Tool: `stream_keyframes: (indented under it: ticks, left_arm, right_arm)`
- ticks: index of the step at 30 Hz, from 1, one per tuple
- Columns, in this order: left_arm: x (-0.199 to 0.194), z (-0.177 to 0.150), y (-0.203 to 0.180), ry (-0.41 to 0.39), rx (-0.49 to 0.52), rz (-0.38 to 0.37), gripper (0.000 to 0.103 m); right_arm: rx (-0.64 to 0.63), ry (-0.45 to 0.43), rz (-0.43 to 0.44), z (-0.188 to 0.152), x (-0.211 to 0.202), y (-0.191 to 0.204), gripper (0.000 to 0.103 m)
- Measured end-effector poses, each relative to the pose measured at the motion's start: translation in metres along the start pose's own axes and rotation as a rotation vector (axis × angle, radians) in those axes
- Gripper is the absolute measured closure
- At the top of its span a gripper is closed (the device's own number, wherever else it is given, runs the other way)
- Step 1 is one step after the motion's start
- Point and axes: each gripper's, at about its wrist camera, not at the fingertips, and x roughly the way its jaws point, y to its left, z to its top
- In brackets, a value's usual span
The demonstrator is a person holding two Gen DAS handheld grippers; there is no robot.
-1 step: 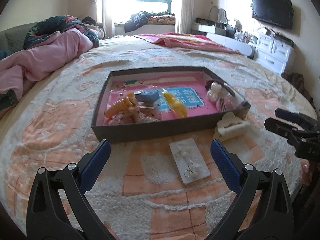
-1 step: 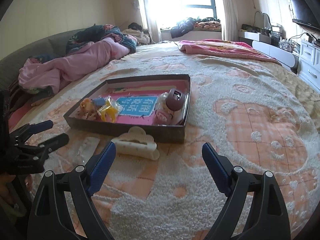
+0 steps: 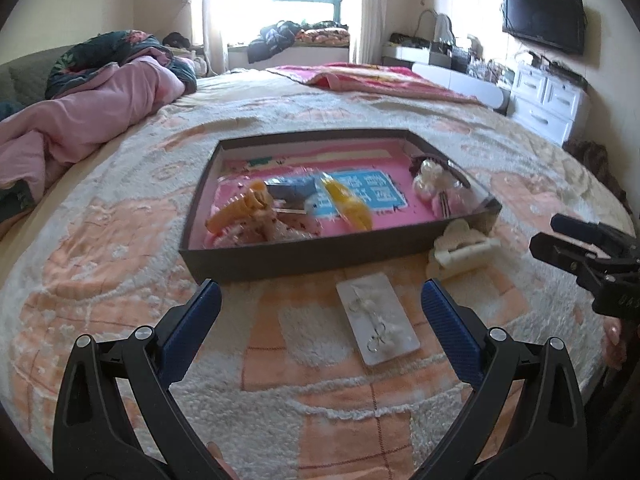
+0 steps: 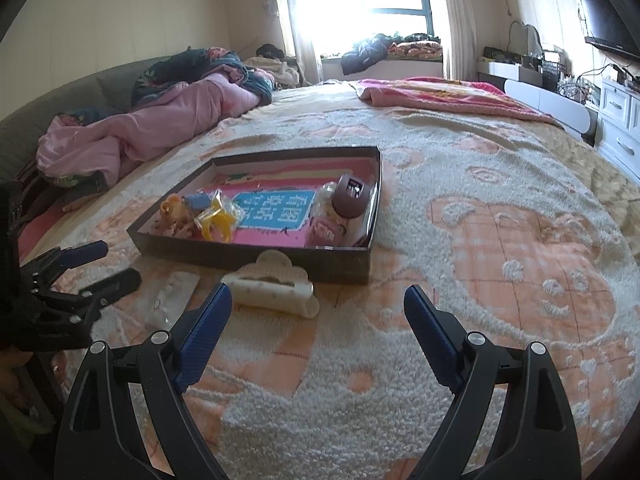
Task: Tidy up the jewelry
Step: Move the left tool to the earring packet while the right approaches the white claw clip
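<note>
Both grippers hover low over the blanket (image 4: 500, 240), fingers spread wide, nothing held. Left gripper (image 3: 320, 308) sits just short of the box (image 3: 304, 256), with the earring card (image 3: 378, 318) lying flat between its fingertips, closer to the right finger. Right gripper (image 4: 318, 308) also just in front of the box; the cream claw clip (image 4: 276, 284) lies on the blanket touching or nearly touching the box's front wall, off toward its left finger, not centered.

Inside the box: orange claw clip (image 3: 244, 210), yellow clip (image 3: 350, 206) and a blue packet (image 3: 292, 192) at its left and middle, a brown clip (image 4: 352, 196) and pale pieces at its right end.

Behind the box: pink quilt (image 3: 88, 120), window, dresser.

Risks, judged: the card is thin and flat on fluffy pile, so fingers may pinch blanket fibres instead, or slide off it. The clip is off-center for the right gripper, so closing now could push it against the box wall or shove the box. Grippers are near each other, so collision is possible if both reach inward.
</note>
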Motion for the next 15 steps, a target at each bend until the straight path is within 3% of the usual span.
stream_keyframes:
  ticks: [6, 11, 12, 14, 15]
  left_arm:
    - [0.018, -0.008, -0.014, 0.059, 0.044, -0.025, 0.012]
    - [0.030, -0.012, -0.023, 0.098, 0.062, -0.045, 0.020]
    - [0.033, -0.013, -0.024, 0.108, 0.069, -0.046, 0.022]
    - [0.039, -0.015, -0.026, 0.130, 0.077, -0.054, 0.037]
    - [0.041, -0.016, -0.027, 0.137, 0.081, -0.054, 0.039]
  right_arm:
    - [-0.007, 0.015, 0.017, 0.000, 0.005, 0.001, 0.018]
    - [-0.014, 0.036, 0.040, -0.001, 0.012, 0.004, 0.018]
    - [-0.008, 0.042, 0.044, -0.001, 0.015, 0.004, 0.018]
    - [0.005, 0.052, 0.058, -0.001, 0.018, 0.003, 0.018]
    - [0.008, 0.057, 0.063, 0.000, 0.021, 0.003, 0.018]
